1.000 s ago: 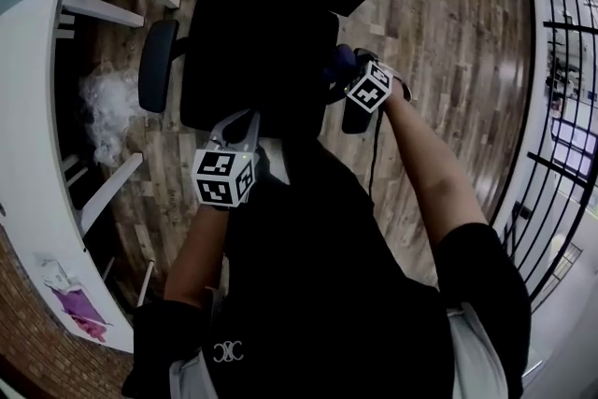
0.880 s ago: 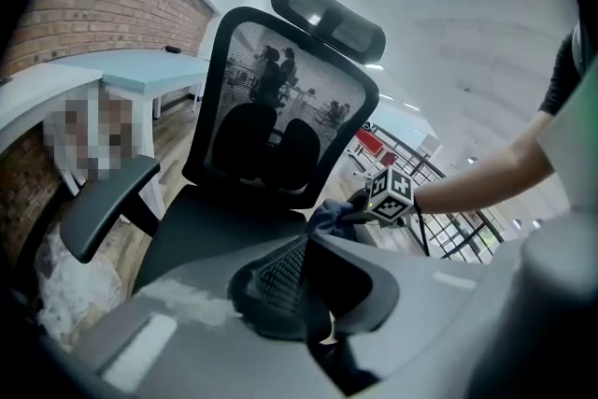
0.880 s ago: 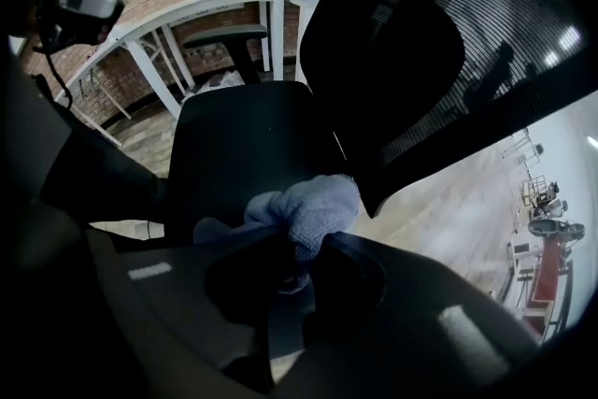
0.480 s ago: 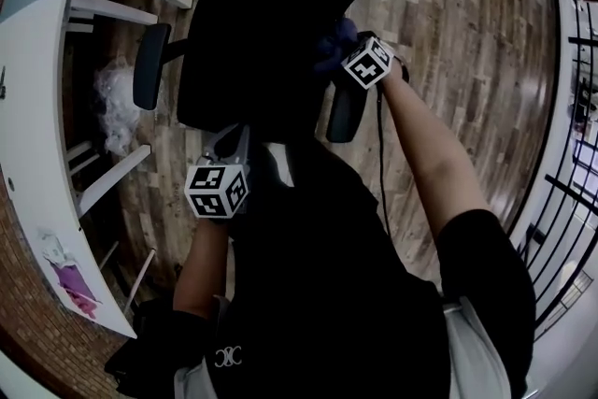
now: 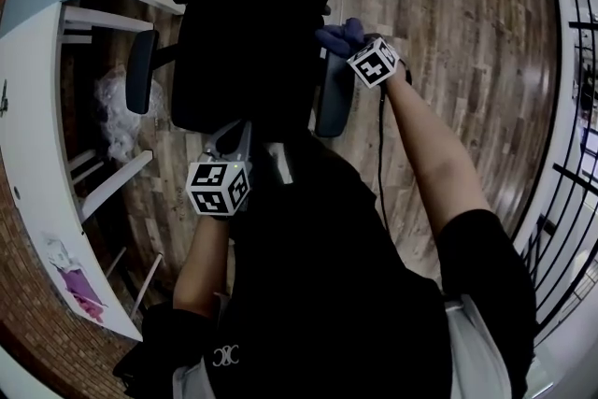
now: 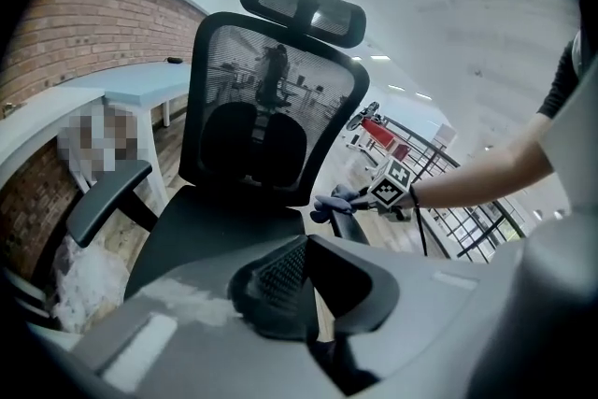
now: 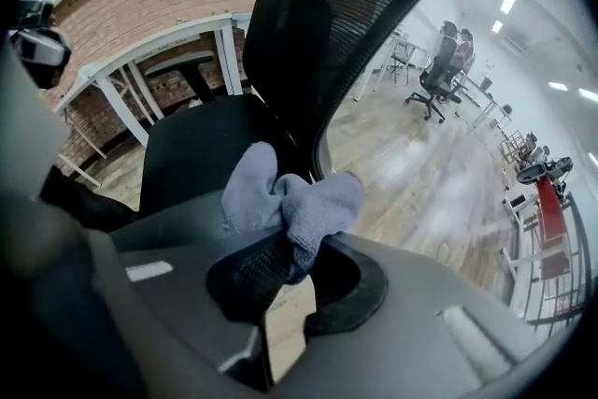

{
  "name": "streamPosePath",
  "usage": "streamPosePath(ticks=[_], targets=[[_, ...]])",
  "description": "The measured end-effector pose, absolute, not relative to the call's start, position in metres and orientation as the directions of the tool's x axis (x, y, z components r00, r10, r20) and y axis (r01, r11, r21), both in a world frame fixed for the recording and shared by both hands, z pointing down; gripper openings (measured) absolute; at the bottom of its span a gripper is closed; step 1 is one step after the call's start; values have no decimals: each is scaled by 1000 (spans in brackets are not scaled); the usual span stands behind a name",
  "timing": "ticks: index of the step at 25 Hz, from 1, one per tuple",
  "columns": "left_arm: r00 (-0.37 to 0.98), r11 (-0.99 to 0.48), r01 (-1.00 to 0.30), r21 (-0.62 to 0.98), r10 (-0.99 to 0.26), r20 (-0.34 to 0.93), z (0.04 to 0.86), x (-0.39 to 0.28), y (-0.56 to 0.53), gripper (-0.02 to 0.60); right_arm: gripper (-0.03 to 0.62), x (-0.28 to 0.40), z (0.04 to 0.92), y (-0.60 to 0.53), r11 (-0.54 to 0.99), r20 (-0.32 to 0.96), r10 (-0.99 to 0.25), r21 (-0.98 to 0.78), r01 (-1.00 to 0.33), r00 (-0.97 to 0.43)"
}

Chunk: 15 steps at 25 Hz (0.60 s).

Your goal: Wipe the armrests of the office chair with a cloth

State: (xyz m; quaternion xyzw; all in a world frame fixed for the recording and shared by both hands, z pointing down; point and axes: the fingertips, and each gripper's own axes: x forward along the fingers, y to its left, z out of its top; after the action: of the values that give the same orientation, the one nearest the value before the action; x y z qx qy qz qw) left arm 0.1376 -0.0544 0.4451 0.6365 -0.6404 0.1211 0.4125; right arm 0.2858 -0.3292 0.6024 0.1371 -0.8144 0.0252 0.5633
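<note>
Head view looks steeply down on a black office chair (image 5: 252, 33) standing on a wood floor (image 5: 448, 33), with a white table (image 5: 37, 154) off to the left. A blue-grey cloth (image 5: 338, 35) sits at the far end of the right-hand armrest (image 5: 334, 98), seemingly touching its top. In the right gripper view, the right gripper (image 7: 297, 248) has its fingers closed on that cloth, which bunches out above them in front of the mesh backrest (image 7: 374, 23). In the left gripper view, the left gripper (image 6: 304, 248) has its fingers together with nothing between them, and is held low in front of the seat (image 6: 215, 229), apart from the chair. The left-hand armrest (image 5: 140, 72) stands well apart from both grippers
</note>
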Motion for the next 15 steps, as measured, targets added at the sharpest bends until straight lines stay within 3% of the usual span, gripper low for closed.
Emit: streamPosePath(ticks=[15], targets=[[215,73,-924,375,-713,667,443,157,-70,5,44,336,609,-285,913,936,-163,23,-407,-313]])
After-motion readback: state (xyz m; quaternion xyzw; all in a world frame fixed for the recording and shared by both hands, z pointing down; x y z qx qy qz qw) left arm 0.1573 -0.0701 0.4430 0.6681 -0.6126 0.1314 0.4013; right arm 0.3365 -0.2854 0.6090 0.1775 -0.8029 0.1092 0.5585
